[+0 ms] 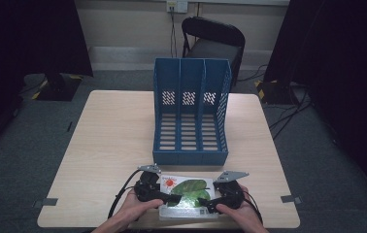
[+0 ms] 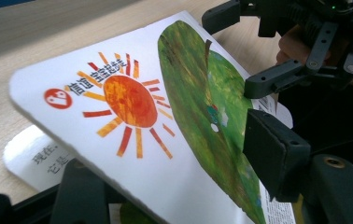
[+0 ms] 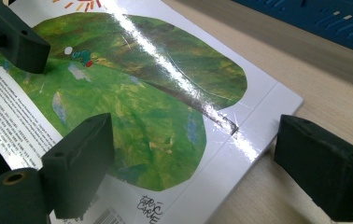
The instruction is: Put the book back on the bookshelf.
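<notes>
Working a picture book [image 1: 187, 192] at the near edge of the table [image 1: 113, 145], right in front of the blue file rack [image 1: 191, 109].

The left gripper [image 1: 168, 198] has its jaws partly open around a lifted page with the sun on it, one jaw above and one below, though whether they pinch it is hard to tell. The right gripper [image 1: 209, 204] sits with jaws spread wide across the book's corner, not squeezing anything.
</notes>
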A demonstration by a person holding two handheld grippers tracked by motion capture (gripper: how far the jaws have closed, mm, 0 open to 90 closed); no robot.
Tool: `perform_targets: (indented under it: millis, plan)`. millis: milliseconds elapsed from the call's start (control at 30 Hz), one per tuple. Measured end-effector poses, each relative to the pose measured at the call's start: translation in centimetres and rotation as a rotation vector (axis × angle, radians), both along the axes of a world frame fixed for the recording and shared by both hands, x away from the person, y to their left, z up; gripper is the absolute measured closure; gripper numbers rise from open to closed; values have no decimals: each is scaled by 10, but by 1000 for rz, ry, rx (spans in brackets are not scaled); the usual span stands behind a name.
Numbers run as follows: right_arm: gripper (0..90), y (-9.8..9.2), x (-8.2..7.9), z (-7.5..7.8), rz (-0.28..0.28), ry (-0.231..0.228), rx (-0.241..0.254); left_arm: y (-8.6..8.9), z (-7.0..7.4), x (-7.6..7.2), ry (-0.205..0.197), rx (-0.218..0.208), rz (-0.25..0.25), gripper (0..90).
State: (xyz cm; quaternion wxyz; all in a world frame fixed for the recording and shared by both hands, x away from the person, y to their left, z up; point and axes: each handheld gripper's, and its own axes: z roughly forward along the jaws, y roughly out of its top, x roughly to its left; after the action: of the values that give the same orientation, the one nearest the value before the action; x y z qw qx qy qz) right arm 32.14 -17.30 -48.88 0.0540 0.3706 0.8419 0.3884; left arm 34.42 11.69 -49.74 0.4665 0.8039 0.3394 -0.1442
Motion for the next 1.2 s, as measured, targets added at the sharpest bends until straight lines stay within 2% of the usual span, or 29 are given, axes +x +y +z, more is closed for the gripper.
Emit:
perform_targets:
  millis: [33, 133, 267, 433, 533, 800, 967, 1000, 1100, 1167, 1200]
  plan:
    - [113, 0, 0, 0, 0, 0, 0, -1, 0, 0, 6, -6, -6, 394]
    - [113, 0, 0, 0, -1, -1, 5, -3, 0, -1, -11, 9, -16, 404]
    - [124, 1, 0, 0, 4, -13, -15, 0, 0, 1, 2, 9, -31, 479]
    - [137, 0, 1, 1, 9, -4, -9, 1, 2, 0, -16, 6, -38, 524]
    - [140, -3, 3, 1, 1, 9, -11, 1, 5, 0, -43, 4, -47, 559]
    - [135, -8, 6, 0, -35, 42, -2, 0, 9, -3, -80, 11, -54, 566]
    - [142, -10, 7, 1, -37, 51, 14, -2, 15, -5, -133, 20, -70, 568]
    - [143, -11, 7, 1, -40, 52, 24, -4, 19, -8, -174, 25, -82, 569]
    - [134, -13, 8, 1, -40, 64, 44, -5, 23, -11, -196, 15, -90, 592]
    - [129, -16, 8, 2, -42, 69, 64, -6, 25, -14, -234, 36, -104, 600]
    - [127, -18, 9, 3, -43, 79, 93, -7, 26, -17, -259, 52, -114, 616]
